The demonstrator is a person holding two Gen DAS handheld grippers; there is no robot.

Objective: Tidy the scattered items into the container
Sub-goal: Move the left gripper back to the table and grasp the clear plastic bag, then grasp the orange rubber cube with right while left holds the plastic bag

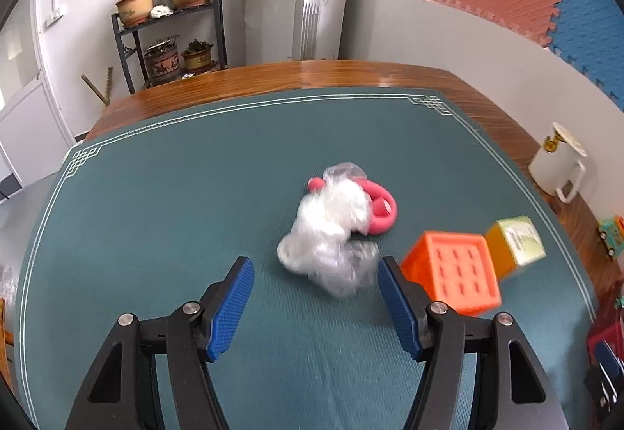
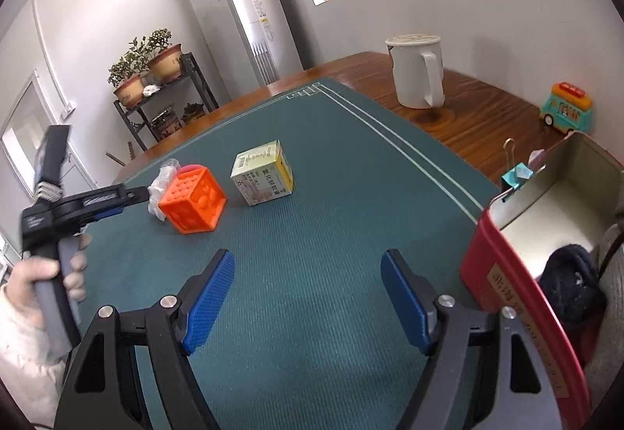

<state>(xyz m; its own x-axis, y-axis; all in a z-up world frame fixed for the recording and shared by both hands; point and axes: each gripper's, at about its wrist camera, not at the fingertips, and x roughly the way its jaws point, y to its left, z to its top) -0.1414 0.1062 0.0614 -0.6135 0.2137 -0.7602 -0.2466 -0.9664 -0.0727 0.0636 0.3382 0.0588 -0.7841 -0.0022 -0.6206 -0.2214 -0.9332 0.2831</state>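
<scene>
Orange studded cube, red tin, green line-bordered mat.

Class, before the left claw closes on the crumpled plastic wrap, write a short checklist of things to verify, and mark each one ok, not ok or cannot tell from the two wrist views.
1. Left claw open wide enough: ok.
2. Plastic wrap lies ahead of the fingers, not yet between them: not ok.
3. Orange cube clear of the right-hand finger: not ok, it sits right beside it.
4. Pink ring free of the wrap: cannot tell, the wrap covers part of it.
5. Red tin open, with room: ok.
6. Right claw open and empty: ok.
</scene>
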